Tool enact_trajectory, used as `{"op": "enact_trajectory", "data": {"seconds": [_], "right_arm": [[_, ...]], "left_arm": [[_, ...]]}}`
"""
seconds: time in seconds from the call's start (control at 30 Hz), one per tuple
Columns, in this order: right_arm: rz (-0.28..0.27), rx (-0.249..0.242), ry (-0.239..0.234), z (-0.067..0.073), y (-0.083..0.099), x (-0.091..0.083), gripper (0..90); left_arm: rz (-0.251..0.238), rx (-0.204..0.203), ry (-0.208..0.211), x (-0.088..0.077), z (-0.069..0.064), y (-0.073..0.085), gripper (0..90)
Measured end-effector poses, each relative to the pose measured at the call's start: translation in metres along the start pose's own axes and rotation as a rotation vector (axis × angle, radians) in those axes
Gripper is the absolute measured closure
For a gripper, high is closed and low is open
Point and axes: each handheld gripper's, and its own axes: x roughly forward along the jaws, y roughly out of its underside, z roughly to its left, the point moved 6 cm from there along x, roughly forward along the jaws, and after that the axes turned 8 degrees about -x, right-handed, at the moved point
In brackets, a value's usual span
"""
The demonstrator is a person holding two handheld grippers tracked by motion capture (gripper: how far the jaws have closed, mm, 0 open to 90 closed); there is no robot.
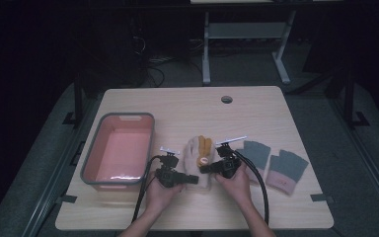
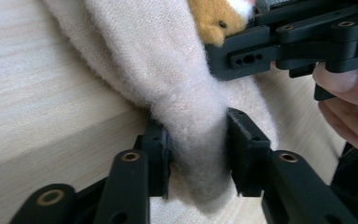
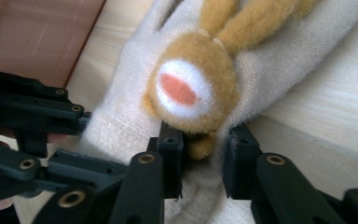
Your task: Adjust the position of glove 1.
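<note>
A cream fleece glove [image 1: 197,157] with a tan plush animal sewn on its back lies near the middle of the wooden worktop [image 1: 187,106], cuff end toward the person. The left tool [image 1: 191,179] pinches the glove's cuff edge; in the left gripper view the fleece [image 2: 193,126] bunches up between the two black jaws, which press on it from both sides. The right tool [image 1: 206,168] comes in from the other side of the cuff, and in the right gripper view its jaws are closed on a fold of cream fabric [image 3: 200,182] just under the plush animal's head [image 3: 191,88], whose small tan paw hangs between them. The two tools sit just beside each other over the cuff, so each crowds the other's approach.

To the left of the glove stands a pink bin with a grey rim [image 1: 102,129], well apart from the tools. To the right lie two grey fingerless gloves, the nearer one [image 1: 254,153] just beside the right tool and the farther one [image 1: 287,170], with a pink cuff, near the worktop's right edge. A round cable hole [image 1: 226,99] sits at the far side of the worktop.
</note>
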Motion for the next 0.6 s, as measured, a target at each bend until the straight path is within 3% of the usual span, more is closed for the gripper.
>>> {"op": "enact_trajectory", "data": {"seconds": [0.03, 0.17, 0.3, 0.6], "right_arm": [[0.011, 0.002, -0.027, -0.002, 0.0, 0.0, 75.5], [0.019, 0.022, -0.052, -0.004, -0.001, 0.0, 78.9], [0.012, 0.028, -0.067, -0.005, -0.003, -0.003, 80.8], [-0.01, 0.034, -0.096, -0.003, -0.006, -0.011, 81.3]], "left_arm": [[0.008, -0.009, 0.011, 0.0, 0.001, -0.001, 66.8], [0.034, -0.024, 0.032, 0.0, 0.002, -0.003, 68.0], [0.029, -0.034, 0.056, 0.0, 0.002, -0.005, 68.6], [0.021, -0.017, 0.065, -0.005, -0.002, -0.008, 69.0]]}}
